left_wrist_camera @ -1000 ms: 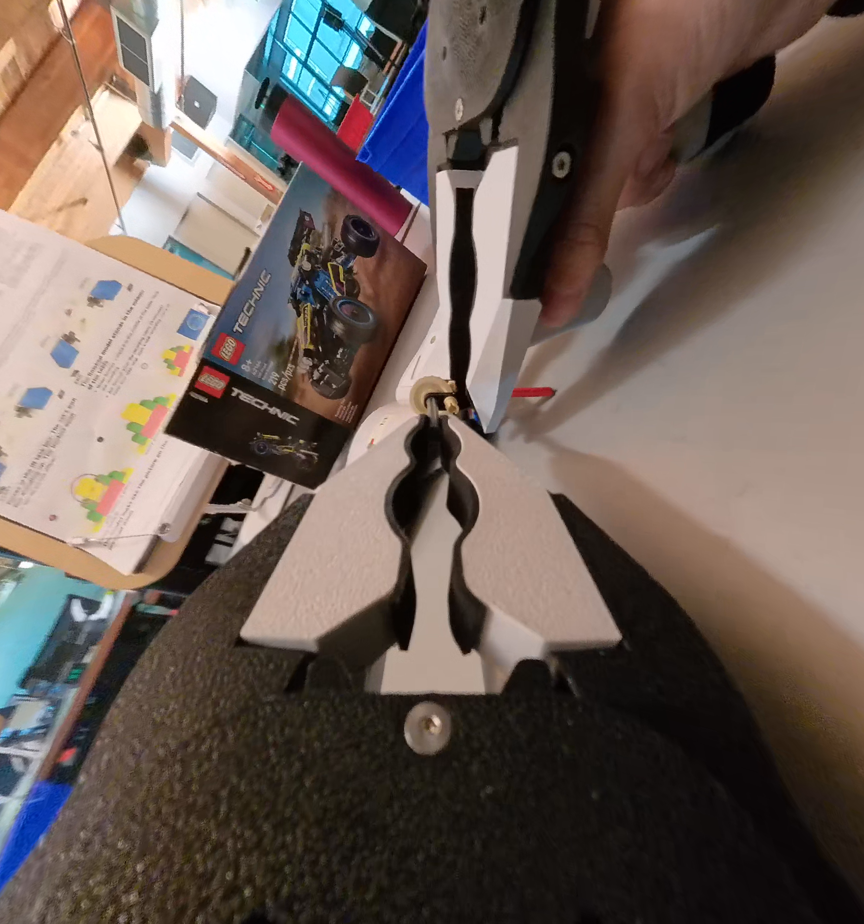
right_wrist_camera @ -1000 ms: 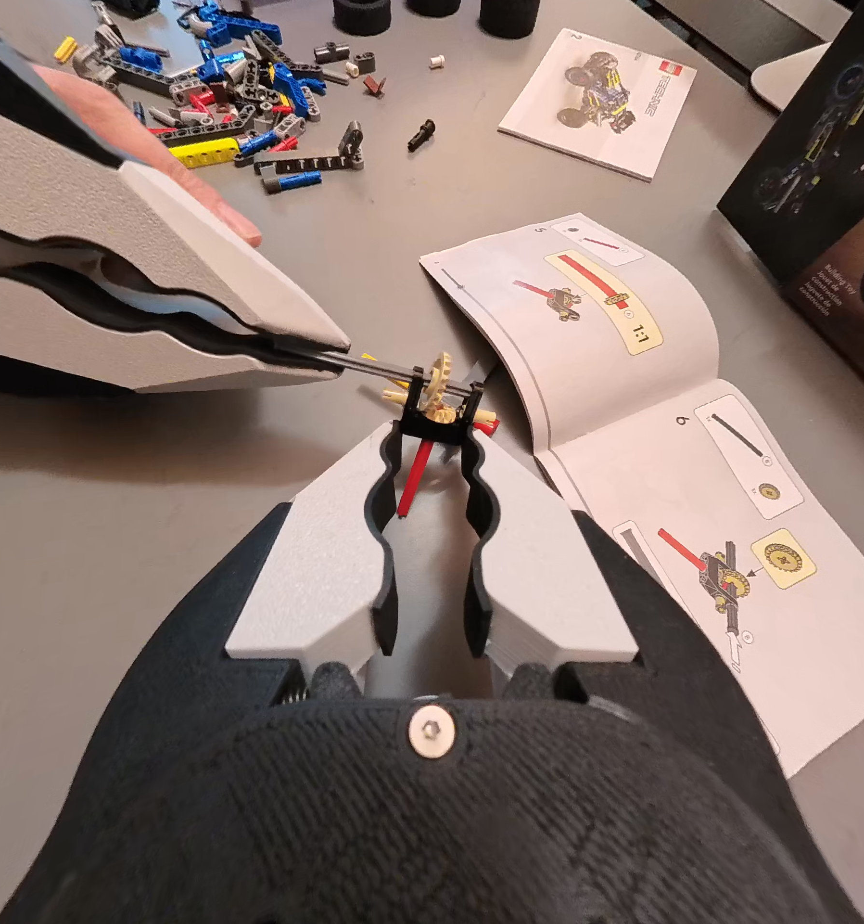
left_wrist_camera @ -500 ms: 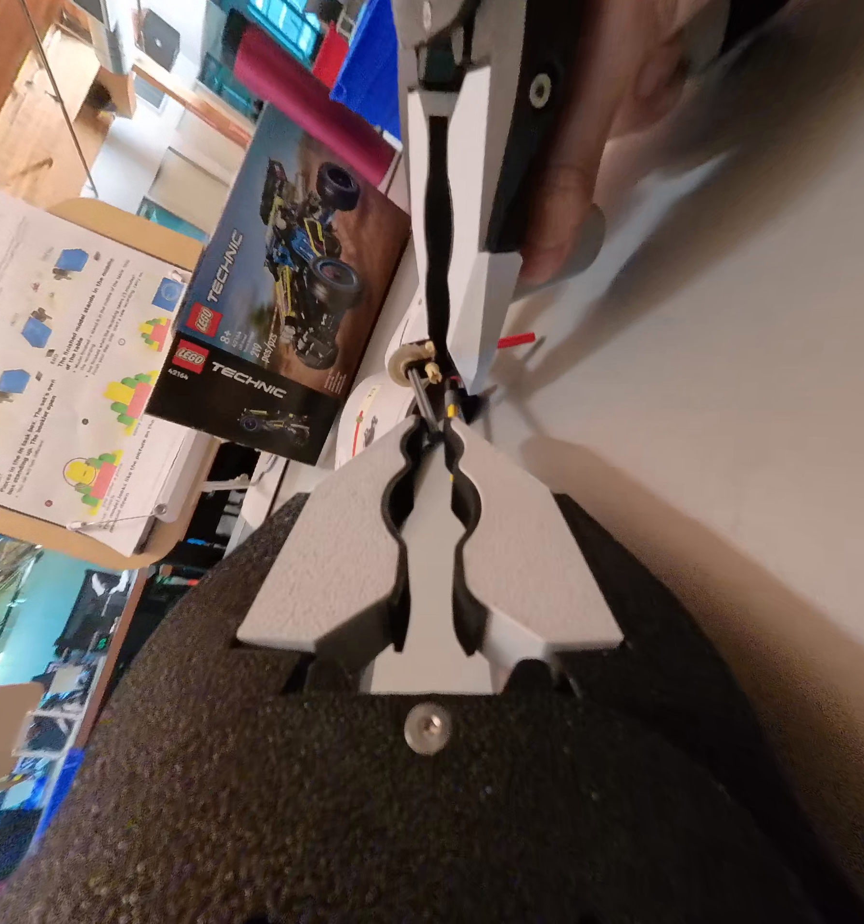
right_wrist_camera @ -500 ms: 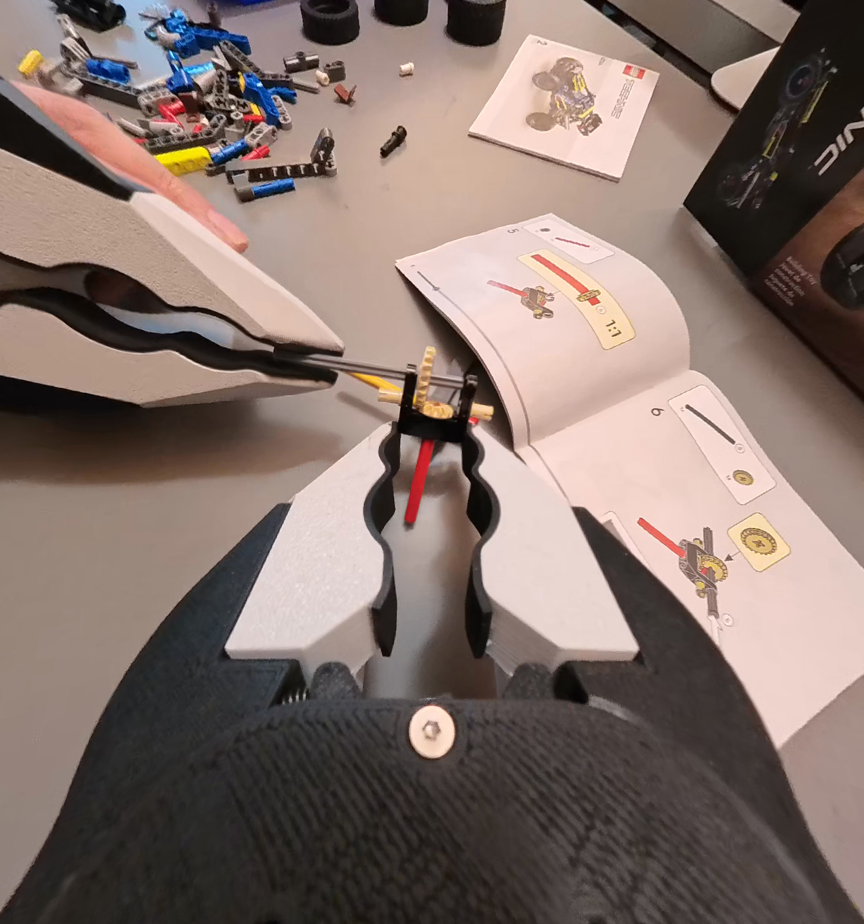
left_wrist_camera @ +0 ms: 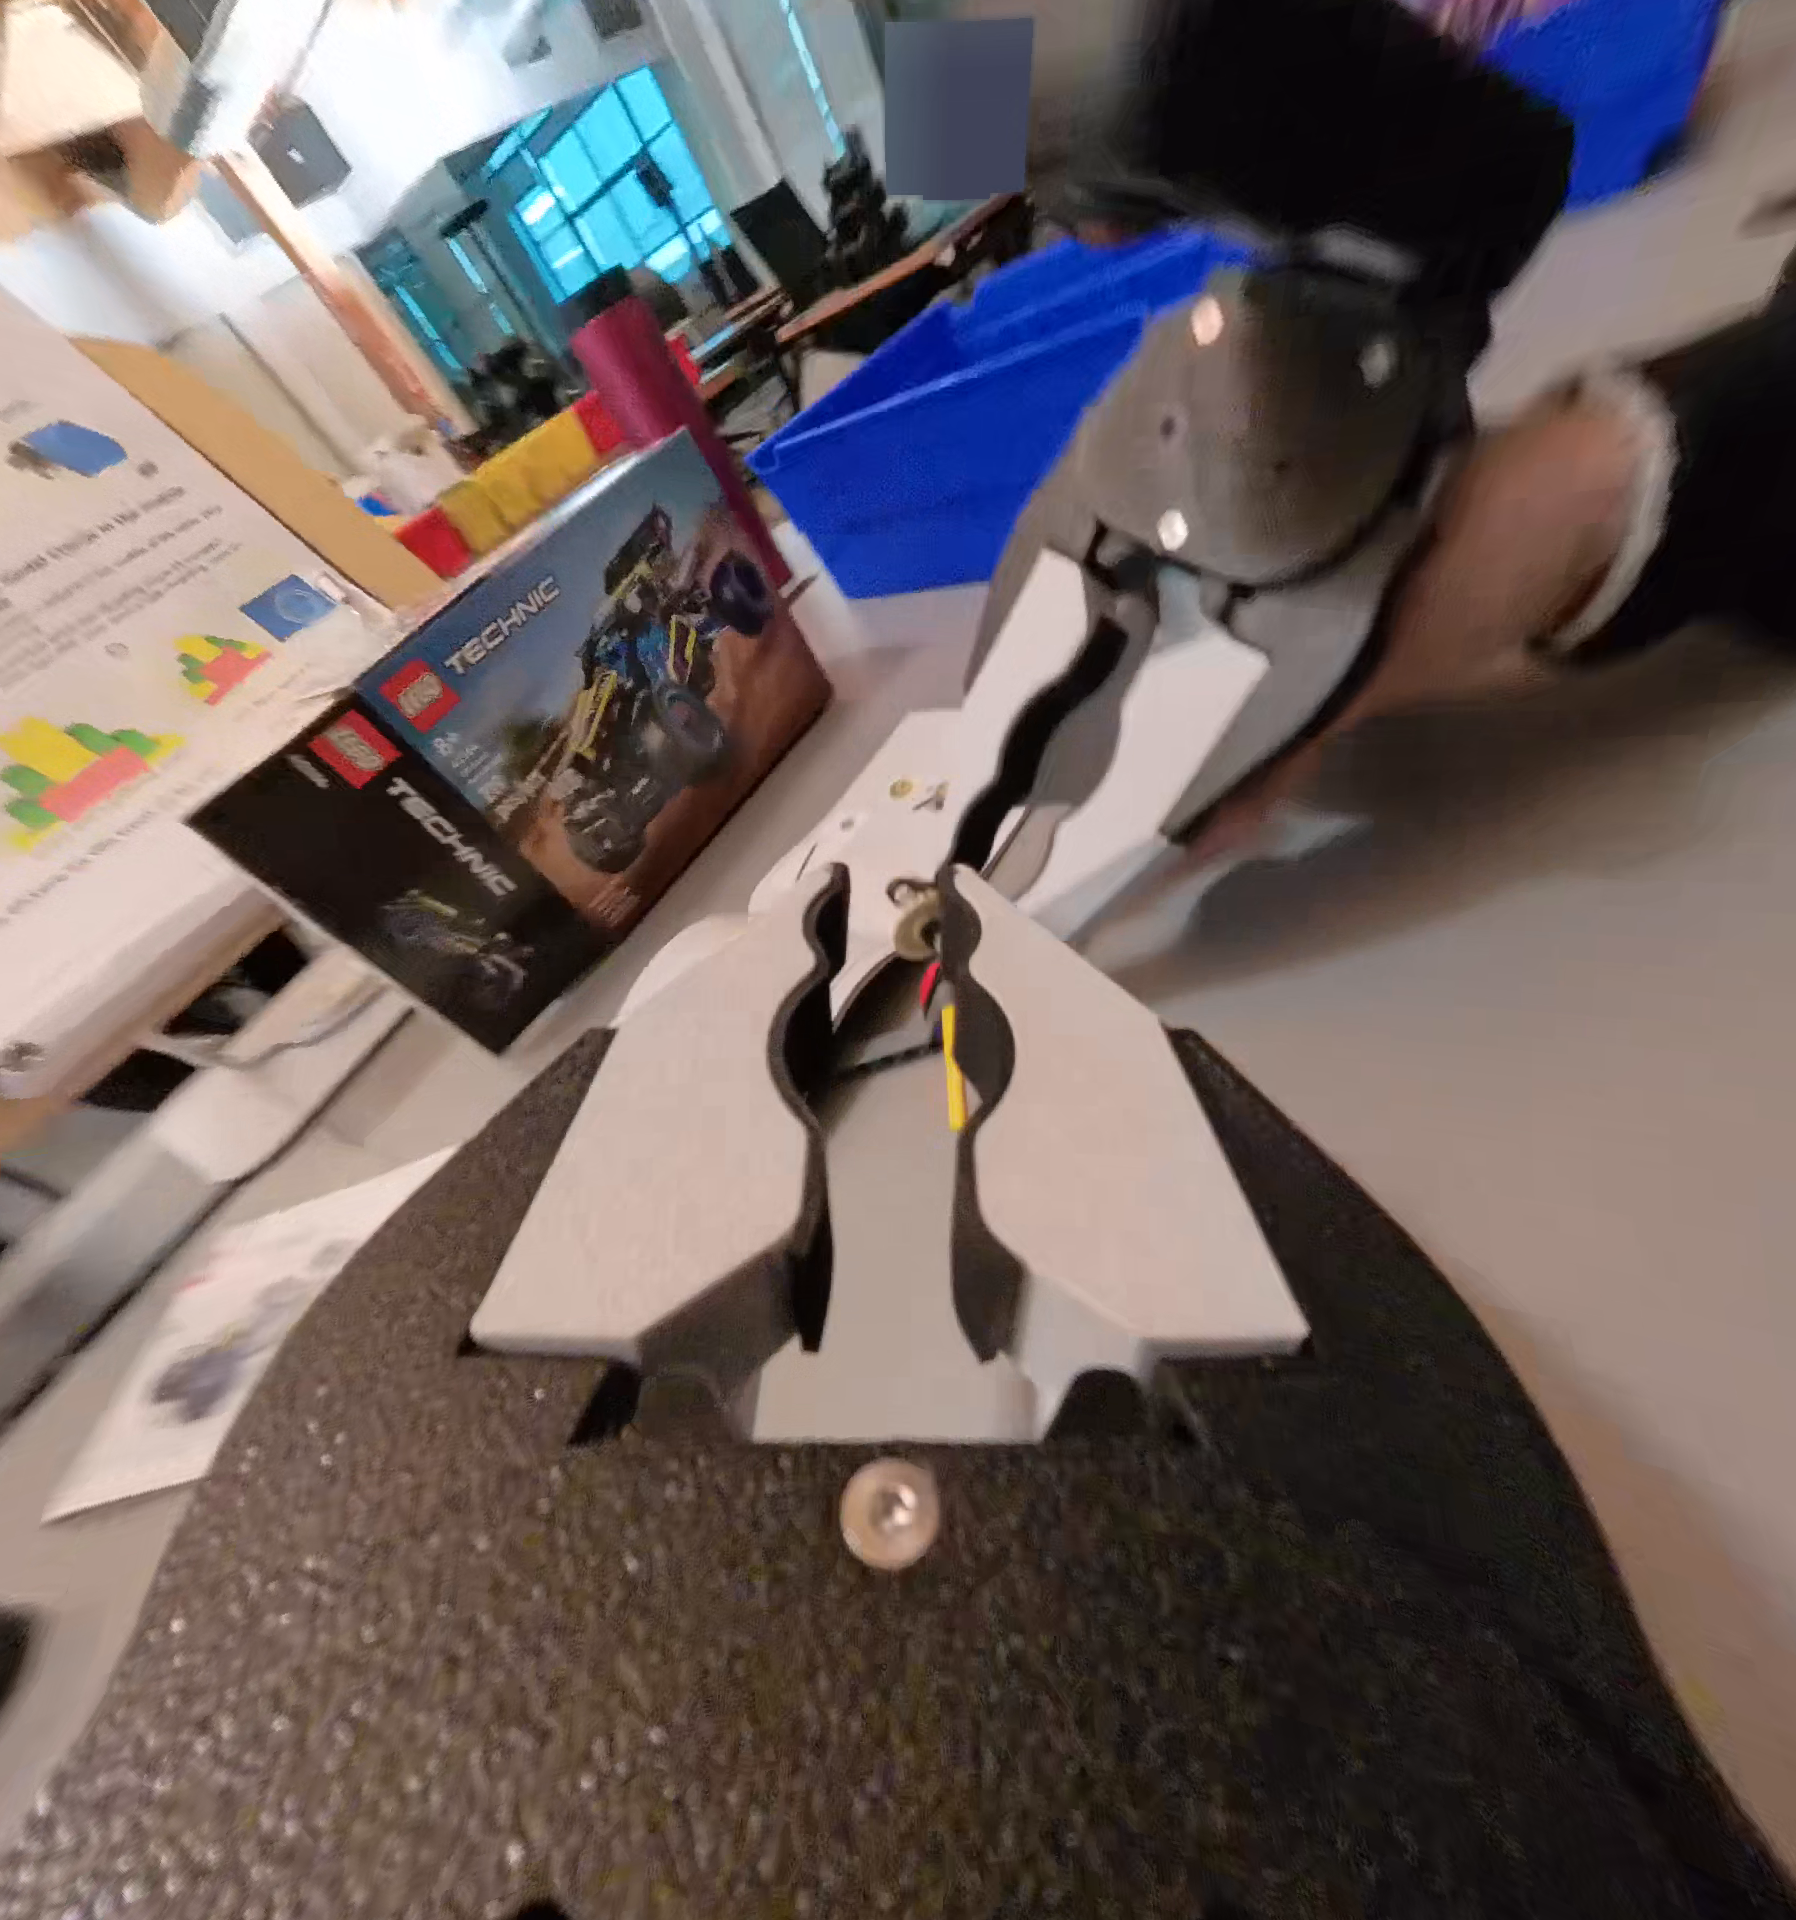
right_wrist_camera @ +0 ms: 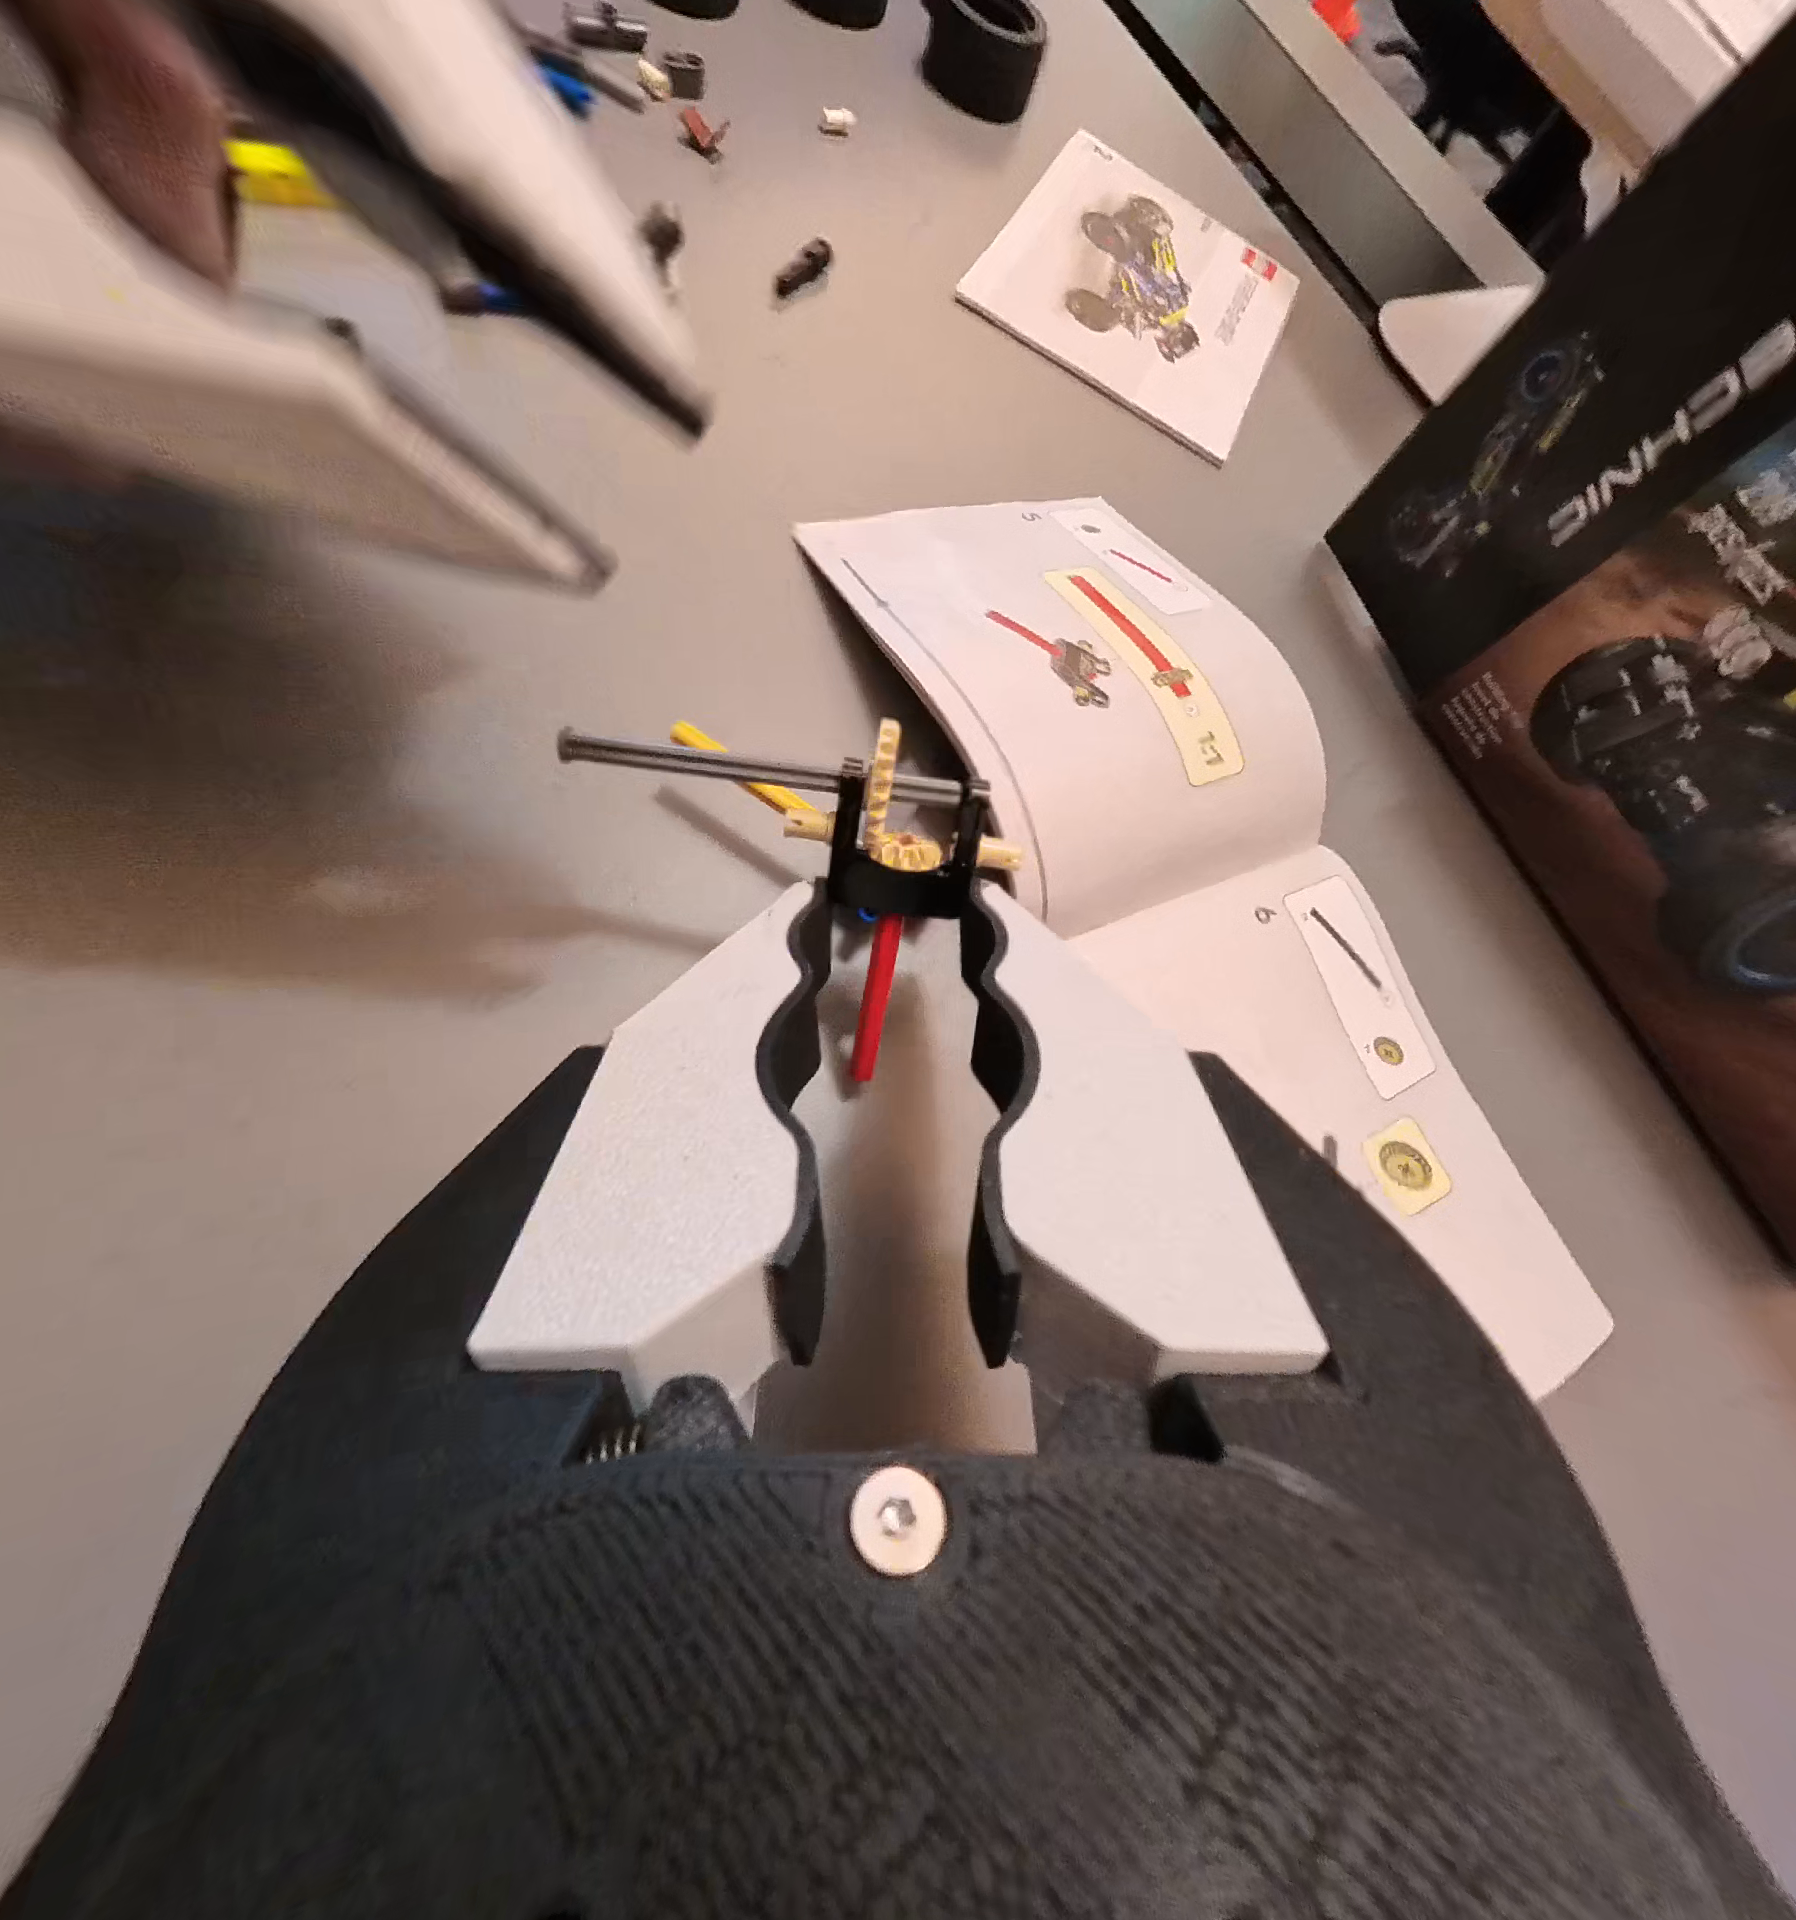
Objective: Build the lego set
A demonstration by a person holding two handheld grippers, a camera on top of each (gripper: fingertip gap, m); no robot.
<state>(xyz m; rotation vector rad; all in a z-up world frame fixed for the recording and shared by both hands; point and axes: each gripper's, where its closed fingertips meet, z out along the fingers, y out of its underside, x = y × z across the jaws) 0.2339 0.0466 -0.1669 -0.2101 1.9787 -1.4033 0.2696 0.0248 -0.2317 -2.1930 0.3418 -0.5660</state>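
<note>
My right tongs [right_wrist_camera: 899, 899] pinch the black frame [right_wrist_camera: 899, 888] at mid-frame of the right wrist view, their tips pressed against its two sides. A tan gear [right_wrist_camera: 883, 784] sits upright inside it, and a red axle [right_wrist_camera: 878, 997] runs back from it between my fingers toward the camera.

What matters is the grey axle [right_wrist_camera: 728, 767]. It passes through the frame and gear and lies almost level across the picture, its long free end pointing to the left edge, its short end just past the frame on the right. A yellow piece [right_wrist_camera: 743, 779] lies on the table [right_wrist_camera: 250, 1143] behind it.

My left tongs [right_wrist_camera: 624, 478] are a blur in the upper left of that view, apart from the axle's free end and above it. In the left wrist view, my left tongs [left_wrist_camera: 894, 914] stand spread with nothing between them, and the frame shows just beyond the tips.

I judge the left hand is the one to push that axle on. It must come in along the axle's line, from the left, while my right holds the frame steady. The booklet [right_wrist_camera: 1133, 727] lies open to the right of the frame.
</note>
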